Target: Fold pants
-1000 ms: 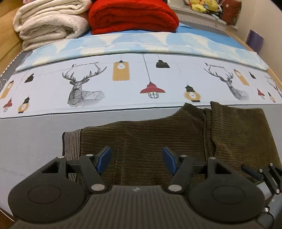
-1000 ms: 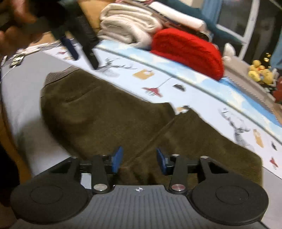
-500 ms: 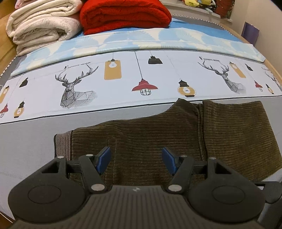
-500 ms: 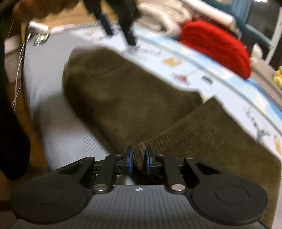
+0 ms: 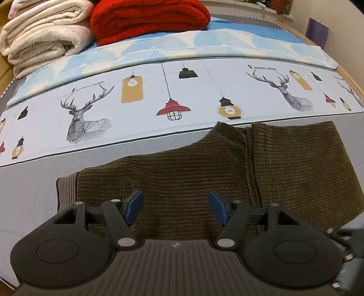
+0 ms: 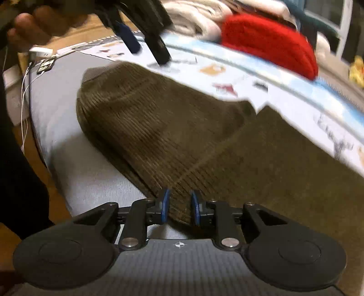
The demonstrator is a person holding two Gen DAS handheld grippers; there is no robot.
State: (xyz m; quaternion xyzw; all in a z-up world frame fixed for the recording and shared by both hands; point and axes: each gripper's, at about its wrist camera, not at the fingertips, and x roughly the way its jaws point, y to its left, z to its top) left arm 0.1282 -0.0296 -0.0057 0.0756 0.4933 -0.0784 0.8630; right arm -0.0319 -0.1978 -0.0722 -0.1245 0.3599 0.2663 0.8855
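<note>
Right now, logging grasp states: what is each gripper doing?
Left gripper: open, over the pants, gripping nothing.
Right gripper: closed on the pants' near edge, having just eased slightly wider.

Only text we can spot is a small caption printed on the bedsheet, above the deer at about 2 o'clock. We read roughly "Fashion home", but it's tiny. The matching one at 10 o'clock is too small for us.

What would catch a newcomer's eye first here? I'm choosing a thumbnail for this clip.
Probably the brown corduroy pants, spread across the near grey part of the bed, where the right gripper has a bunched fold between its blue pads. Next, the folded red blanket at the far side beside a stack of cream blankets, and the deer-and-lantern printed sheet between.
</note>
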